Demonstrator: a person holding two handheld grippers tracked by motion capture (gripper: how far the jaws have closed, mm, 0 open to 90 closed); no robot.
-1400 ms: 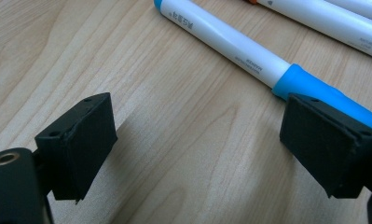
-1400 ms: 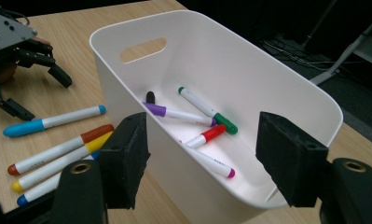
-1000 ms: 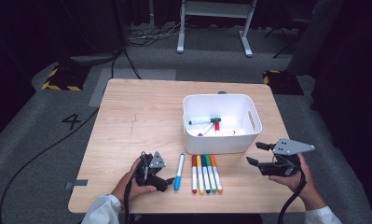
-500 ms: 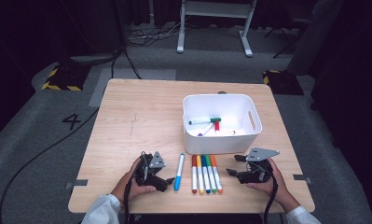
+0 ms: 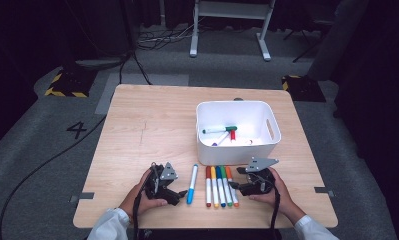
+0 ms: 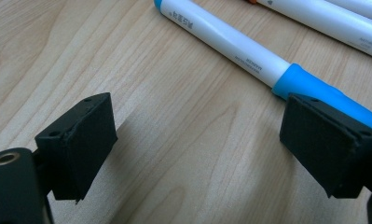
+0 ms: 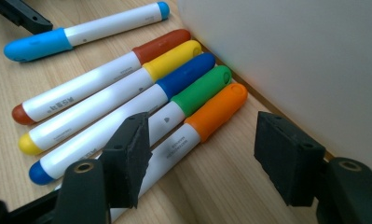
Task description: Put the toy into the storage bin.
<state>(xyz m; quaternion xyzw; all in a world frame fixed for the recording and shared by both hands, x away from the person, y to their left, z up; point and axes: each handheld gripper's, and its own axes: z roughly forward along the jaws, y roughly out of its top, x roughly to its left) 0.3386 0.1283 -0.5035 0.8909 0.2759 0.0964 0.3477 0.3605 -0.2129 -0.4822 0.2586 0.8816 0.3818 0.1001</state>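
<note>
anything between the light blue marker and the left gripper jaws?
No. In the left gripper view bare wood lies between the open left gripper jaws; the light blue marker lies just beyond the far jaw, untouched.

A "4" on the floor (image 5: pixel 78 129); marker print (image 6: pixel 250 62) apparently too small to read.

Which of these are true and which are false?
1. The white plastic bin already holds markers. True.
2. The light-blue-capped marker lies inside that bin. False: it lies on the wooden table, apart from the row of five.
3. The right gripper is clamped on the orange-capped marker. False: its jaws stand open above it.
4. The left gripper is open with nothing between its jaws. True.
</note>
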